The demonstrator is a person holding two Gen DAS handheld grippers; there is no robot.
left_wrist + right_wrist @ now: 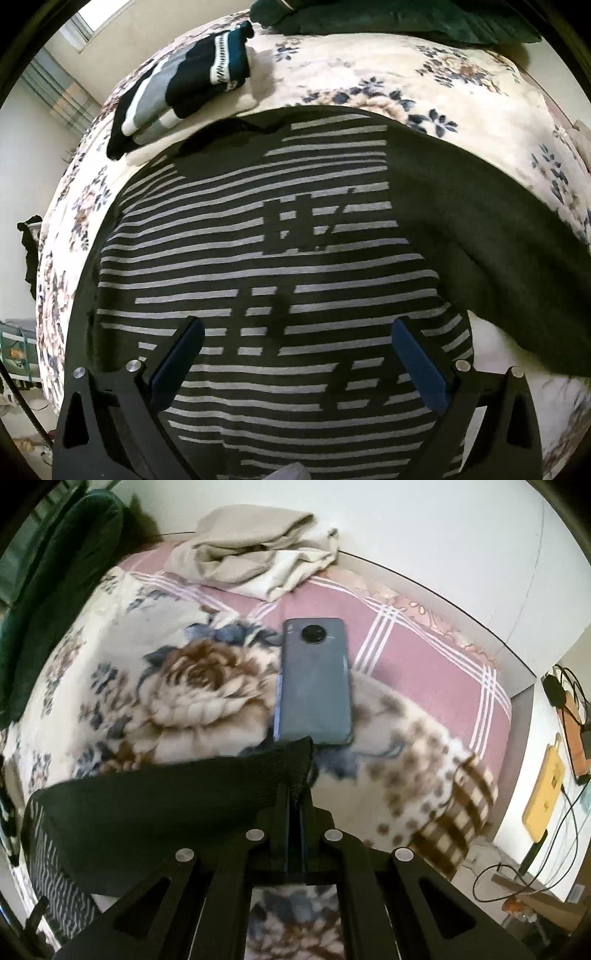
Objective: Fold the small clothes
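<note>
A black sweater with grey stripes (258, 258) lies spread flat on the floral blanket (369, 74). Its plain dark sleeve (461, 206) stretches out to the right. My left gripper (298, 325) hangs close over the striped body, jaws wide open, with nothing pinched between the blue pads (421, 365). In the right wrist view my right gripper (295, 797) is shut on the ribbed cuff end of the dark sleeve (166, 801), which runs off to the left of the fingers.
A stack of folded dark and striped clothes (184, 85) sits at the blanket's far left. A grey phone (314, 683) lies just beyond the held cuff. Crumpled beige cloth (258, 554) rests on the pink sheet (424, 653). A dark green pillow (388, 14) lies at the bed's far edge.
</note>
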